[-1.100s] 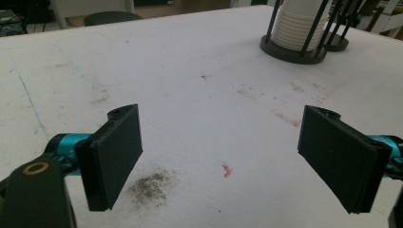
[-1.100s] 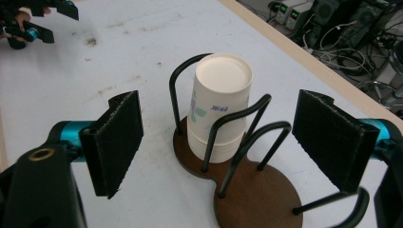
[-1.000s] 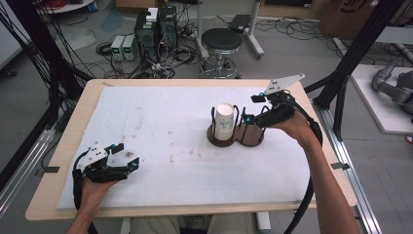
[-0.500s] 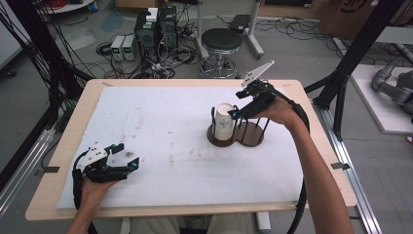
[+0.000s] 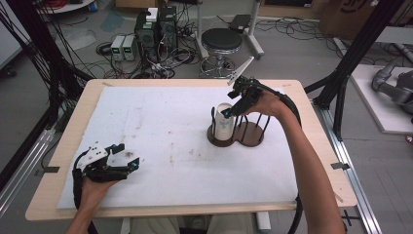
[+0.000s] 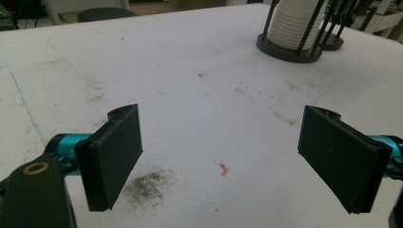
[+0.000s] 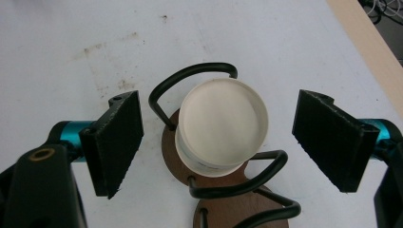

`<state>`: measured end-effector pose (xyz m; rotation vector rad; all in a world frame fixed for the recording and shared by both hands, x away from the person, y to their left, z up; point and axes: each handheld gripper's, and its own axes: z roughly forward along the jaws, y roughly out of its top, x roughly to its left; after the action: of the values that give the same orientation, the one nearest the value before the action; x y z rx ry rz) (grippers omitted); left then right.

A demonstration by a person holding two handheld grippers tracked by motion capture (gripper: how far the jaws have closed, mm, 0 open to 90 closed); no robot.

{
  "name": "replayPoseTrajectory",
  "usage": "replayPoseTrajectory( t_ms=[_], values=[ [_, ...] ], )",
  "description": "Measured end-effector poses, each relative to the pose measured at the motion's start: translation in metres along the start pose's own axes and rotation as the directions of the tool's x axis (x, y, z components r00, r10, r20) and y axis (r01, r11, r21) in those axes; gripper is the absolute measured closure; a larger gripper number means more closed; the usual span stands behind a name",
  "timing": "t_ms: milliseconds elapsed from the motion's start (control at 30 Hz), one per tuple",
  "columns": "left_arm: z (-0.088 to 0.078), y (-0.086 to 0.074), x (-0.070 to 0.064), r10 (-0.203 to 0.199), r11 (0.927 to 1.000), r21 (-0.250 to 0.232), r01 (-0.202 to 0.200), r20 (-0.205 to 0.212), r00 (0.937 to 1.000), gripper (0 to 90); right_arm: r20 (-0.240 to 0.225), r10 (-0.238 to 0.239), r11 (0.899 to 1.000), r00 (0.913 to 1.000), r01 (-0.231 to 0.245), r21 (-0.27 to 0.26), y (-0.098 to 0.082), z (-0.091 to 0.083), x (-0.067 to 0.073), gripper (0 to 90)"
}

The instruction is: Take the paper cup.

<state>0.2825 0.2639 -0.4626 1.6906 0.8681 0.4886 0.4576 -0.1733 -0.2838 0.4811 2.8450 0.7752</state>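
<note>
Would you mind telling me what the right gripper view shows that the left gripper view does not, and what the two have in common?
The right gripper view looks straight down on the top of the cup stack between its open jaws, with the rack's black wire loops curling round it and the table's wooden edge beyond. The left gripper view shows the ribbed side of the stacked cups from low down, a red scrap and a stool. Both show the rack's brown base on the stained white mat.

Right gripper (image 5: 228,112) moved from right of cup holder (image 5: 236,133) to directly above stack of white cups (image 5: 224,124), tilted steeply down. Jaws spread wide, now flanking cup stack top, clear of it. Right forearm (image 5: 304,161) swung toward table centre.
</note>
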Motion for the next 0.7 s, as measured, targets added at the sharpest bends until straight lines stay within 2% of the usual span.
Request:
replayPoseTrajectory(
  t_ms=[433,700],
  values=[
    [0.001,0.000,-0.001,0.007,0.9999,0.012,-0.007,-0.001,1.0000,14.7,-0.018,-0.005,0.997,0.9998,0.006,0.081,0.001,0.023,-0.007,17.8],
    [0.001,0.001,-0.001,0.014,0.9998,0.015,-0.014,-0.002,0.9999,14.7,-0.028,-0.020,0.993,0.9994,0.023,0.117,0.001,0.031,-0.007,18.2]
  ],
)
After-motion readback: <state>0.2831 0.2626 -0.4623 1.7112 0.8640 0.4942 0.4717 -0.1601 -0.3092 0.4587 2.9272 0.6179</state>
